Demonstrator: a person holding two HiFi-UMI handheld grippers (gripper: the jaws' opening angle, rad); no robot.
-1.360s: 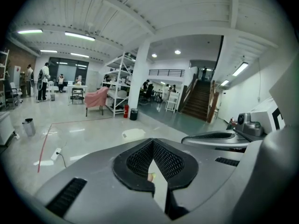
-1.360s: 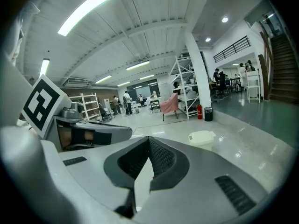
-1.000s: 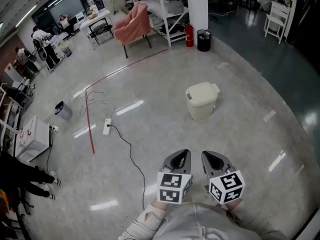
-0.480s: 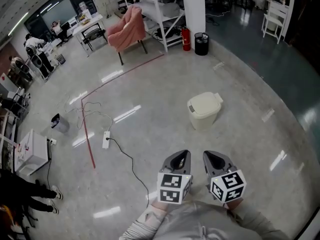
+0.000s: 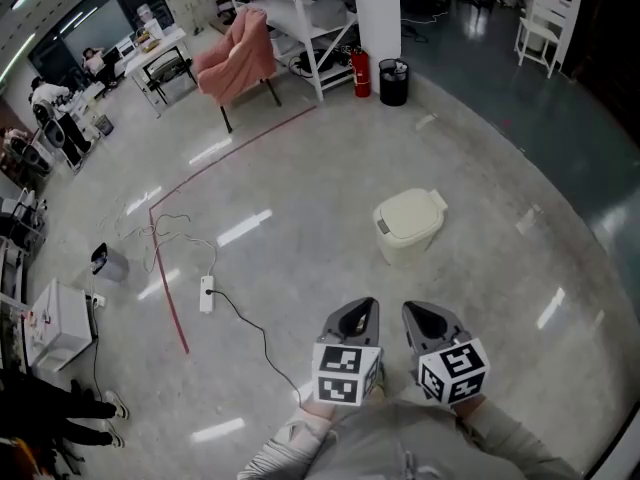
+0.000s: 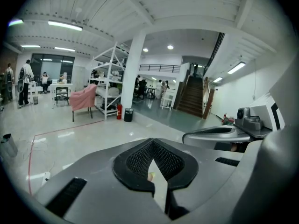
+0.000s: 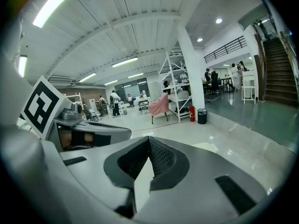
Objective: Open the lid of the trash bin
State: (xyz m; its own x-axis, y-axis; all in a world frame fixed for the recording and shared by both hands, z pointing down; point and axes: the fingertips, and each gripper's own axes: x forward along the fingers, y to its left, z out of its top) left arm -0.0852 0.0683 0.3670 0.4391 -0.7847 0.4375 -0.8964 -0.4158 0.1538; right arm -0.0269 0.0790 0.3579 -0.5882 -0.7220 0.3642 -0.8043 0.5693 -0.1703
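Observation:
A cream trash bin [image 5: 408, 225] with its lid down stands on the grey floor, ahead of me in the head view. Both grippers are held close to my body at the bottom of that view, well short of the bin. My left gripper [image 5: 355, 320] and right gripper [image 5: 430, 320] point forward side by side, each with its marker cube behind it. In the left gripper view the left gripper [image 6: 154, 164] has its jaws together with nothing held. The right gripper [image 7: 145, 164] looks the same in its own view.
A power strip [image 5: 207, 293] with a black cable and a red floor line [image 5: 165, 268] lie to the left. Further back are a pink chair [image 5: 235, 56], white shelving [image 5: 300, 8], a pillar [image 5: 378, 8], a fire extinguisher [image 5: 361, 71] and a black bin [image 5: 393, 81]. People stand at far left.
The view has moved forward, so the cream bin sits lower and closer in the head view. Both grippers keep their pose, jaws unchanged.

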